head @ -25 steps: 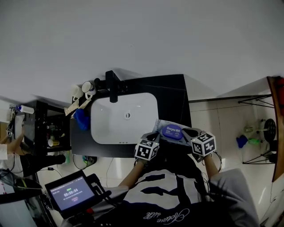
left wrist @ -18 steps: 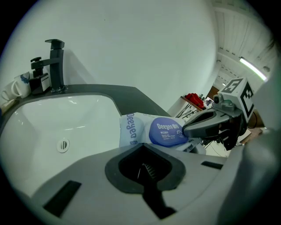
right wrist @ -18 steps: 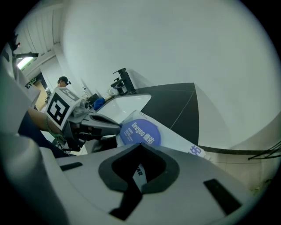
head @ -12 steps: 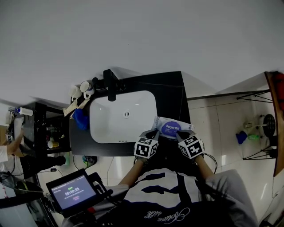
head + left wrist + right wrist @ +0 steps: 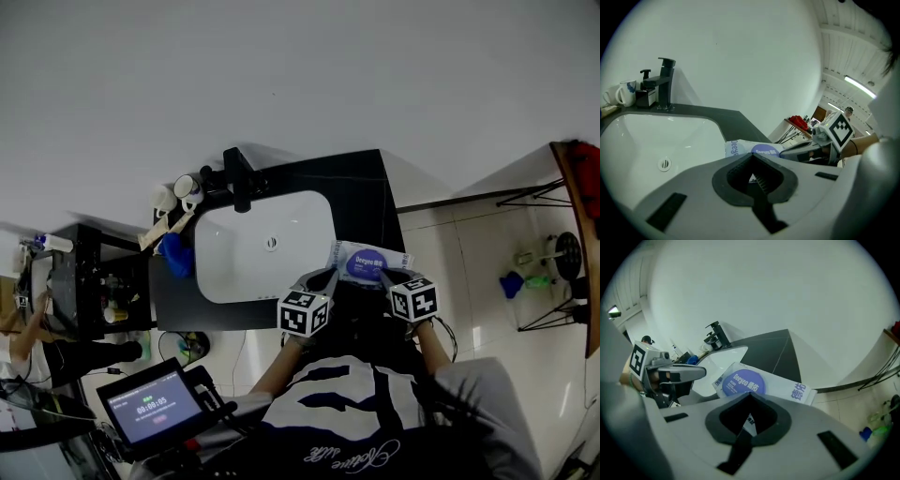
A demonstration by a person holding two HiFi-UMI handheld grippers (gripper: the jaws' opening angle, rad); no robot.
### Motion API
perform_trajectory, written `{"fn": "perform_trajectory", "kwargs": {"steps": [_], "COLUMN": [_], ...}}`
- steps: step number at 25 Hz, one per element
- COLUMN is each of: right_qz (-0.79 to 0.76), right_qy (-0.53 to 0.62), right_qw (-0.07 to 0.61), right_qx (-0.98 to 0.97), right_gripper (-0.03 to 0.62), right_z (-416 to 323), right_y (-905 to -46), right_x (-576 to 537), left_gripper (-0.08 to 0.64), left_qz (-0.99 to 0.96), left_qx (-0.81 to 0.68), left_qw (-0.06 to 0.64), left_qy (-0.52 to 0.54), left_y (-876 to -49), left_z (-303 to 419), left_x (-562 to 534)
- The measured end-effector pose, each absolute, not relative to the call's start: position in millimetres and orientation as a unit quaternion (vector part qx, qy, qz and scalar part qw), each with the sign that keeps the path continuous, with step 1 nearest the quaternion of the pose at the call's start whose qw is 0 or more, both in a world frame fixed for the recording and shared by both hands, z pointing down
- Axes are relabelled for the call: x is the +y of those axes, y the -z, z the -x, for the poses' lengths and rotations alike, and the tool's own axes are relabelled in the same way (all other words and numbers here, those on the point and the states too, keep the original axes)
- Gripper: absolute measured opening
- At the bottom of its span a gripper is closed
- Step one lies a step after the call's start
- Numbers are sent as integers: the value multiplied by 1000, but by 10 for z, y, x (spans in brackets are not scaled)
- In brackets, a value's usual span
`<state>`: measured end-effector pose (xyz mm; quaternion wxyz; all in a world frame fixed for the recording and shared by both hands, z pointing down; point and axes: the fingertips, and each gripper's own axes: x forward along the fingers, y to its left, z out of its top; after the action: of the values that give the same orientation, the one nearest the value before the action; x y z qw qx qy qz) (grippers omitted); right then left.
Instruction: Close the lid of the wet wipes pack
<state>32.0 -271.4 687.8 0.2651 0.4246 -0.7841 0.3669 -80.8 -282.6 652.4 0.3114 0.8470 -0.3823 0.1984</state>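
The wipes pack [image 5: 367, 262] lies on the desk [image 5: 361, 197], right of the sink [image 5: 246, 267]. My left hand-held gripper [image 5: 323, 278] and right hand-held gripper [image 5: 387, 277] each pinch its near edge, jaws together. It looks soft, light and slippery, so I'd press the stiffer round lid [image 5: 743, 382].

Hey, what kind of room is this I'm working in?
Most likely a bathroom or washroom: a white sink set in a dark counter, a black tap behind it, and cups at the corner. The wipes pack fits that.
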Motion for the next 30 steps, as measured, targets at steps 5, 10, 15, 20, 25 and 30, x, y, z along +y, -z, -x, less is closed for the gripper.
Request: {"fn": "perform_trajectory", "kwargs": {"steps": [5,10,15,20,25,30], "right_qz": [-470,-483,-479,-461,-423,-397], "right_qy": [-359,-368,-326,-301,-268,-234], "right_qw": [207,134,131,118,127,138], "right_qx": [-779,-784,-805,-826,-856,-877], "right_gripper": [-5,-5,-6,-8,-8,-8], "right_z": [-339,-236,-233,-383,-604,-822], "right_y": [-6462,-6123,-5864,-5669,-5549,-5478], "right_x": [-2478,-2285,-2118,-1782,-1161,-497], "left_gripper": [-1,0,0,0,0,-1], "left_qz": [-864,-865,-870,-864,-840,-832], "left_qx": [-371,-373,-377,-397,-442,-451], "left_qw": [300,309,300,290,313,323], "left_qy": [-161,-127,-106,-105,-48,-28], "left_y": [-6071,-5891,-5696,-5617,-5469,-5446], "left_z": [851,890,815,647,327,-180], "left_x": [-2573,-2389,-2164,-1762,-1134,-347]}}
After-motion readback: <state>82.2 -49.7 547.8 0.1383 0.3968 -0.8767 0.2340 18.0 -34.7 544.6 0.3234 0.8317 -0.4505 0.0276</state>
